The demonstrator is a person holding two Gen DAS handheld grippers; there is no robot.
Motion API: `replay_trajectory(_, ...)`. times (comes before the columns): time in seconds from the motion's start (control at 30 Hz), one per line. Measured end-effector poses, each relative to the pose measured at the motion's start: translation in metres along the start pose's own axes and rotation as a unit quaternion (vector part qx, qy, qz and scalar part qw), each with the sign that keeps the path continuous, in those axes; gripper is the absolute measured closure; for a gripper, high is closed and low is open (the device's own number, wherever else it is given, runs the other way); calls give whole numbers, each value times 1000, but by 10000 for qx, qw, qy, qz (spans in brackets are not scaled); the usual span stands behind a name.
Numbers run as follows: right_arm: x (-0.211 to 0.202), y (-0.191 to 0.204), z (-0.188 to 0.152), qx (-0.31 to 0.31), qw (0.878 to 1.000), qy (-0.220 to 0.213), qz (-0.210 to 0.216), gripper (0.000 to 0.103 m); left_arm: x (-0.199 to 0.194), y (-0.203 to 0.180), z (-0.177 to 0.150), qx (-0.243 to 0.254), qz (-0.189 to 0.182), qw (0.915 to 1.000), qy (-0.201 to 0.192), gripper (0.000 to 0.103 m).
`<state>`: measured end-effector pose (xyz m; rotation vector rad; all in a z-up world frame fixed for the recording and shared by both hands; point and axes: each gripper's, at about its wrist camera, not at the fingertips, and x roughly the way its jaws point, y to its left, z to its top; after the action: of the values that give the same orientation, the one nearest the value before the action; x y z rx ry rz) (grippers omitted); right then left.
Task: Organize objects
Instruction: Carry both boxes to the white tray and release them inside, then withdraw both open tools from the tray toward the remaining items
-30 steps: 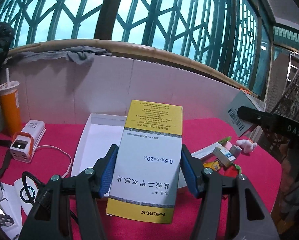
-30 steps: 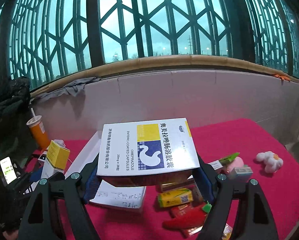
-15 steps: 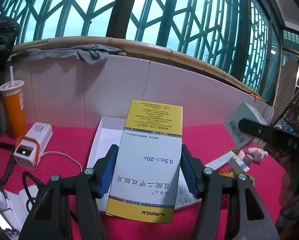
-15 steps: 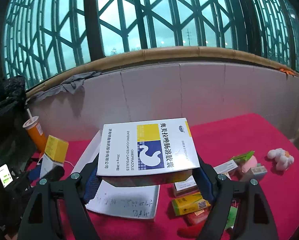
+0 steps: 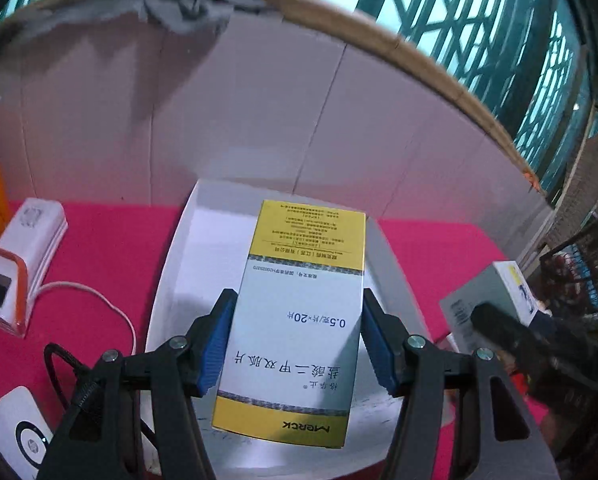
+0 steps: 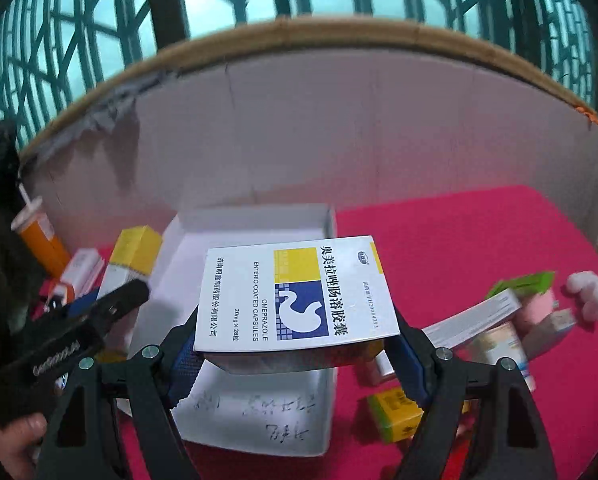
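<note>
Both tongs have swung in over the white tray [image 5: 171,280], left tongs [image 5: 295,344] clamped on the Merck box [image 5: 299,320], right tongs [image 6: 295,344] on the omeprazole box [image 6: 295,292], poised for dropping inside.

A: What sits at the left edge of the red tablecloth [image 5: 99,248]?

B: An orange cup with a straw [image 6: 39,236], and a white-and-orange charger [image 5: 15,264] trailing a white cable [image 5: 111,308].

A: And higher up?

B: A grey cloth [image 5: 187,8] draped on the bamboo rail [image 5: 379,36], teal window lattice [image 6: 79,32] behind.
</note>
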<state>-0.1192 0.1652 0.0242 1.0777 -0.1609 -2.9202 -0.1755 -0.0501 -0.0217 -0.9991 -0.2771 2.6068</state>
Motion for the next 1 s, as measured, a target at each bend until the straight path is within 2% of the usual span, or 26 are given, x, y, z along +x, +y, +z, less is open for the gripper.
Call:
replay_trajectory(0.3,52,18,-20,-542,9978,309,-221,18,19,4,-8,99,415,9987,266,43)
replay_trajectory(0.47,62,19,-20,-569,9978,300,-159,17,21,5,-8,106,599,9979,213,42)
replay_trajectory(0.5,62,19,-20,-587,9979,262,-126,16,21,5,-8,106,583,9981,189,36)
replay_trajectory(0.53,62,20,-20,-604,9978,228,-131,15,19,3,-9,120,508,9985,153,19)
replay_trajectory(0.6,58,20,-23,-610,9978,119,-216,2,16,0,-9,164,475,9987,69,0)
replay_trajectory(0.73,43,14,-21,-539,9981,-110,-290,0,0,-13,-12,501,659,9965,-144,0)
replay_trajectory(1.0,-11,1,-28,-519,9954,-668,-462,0,-49,-25,-23,473,664,9947,-625,0)
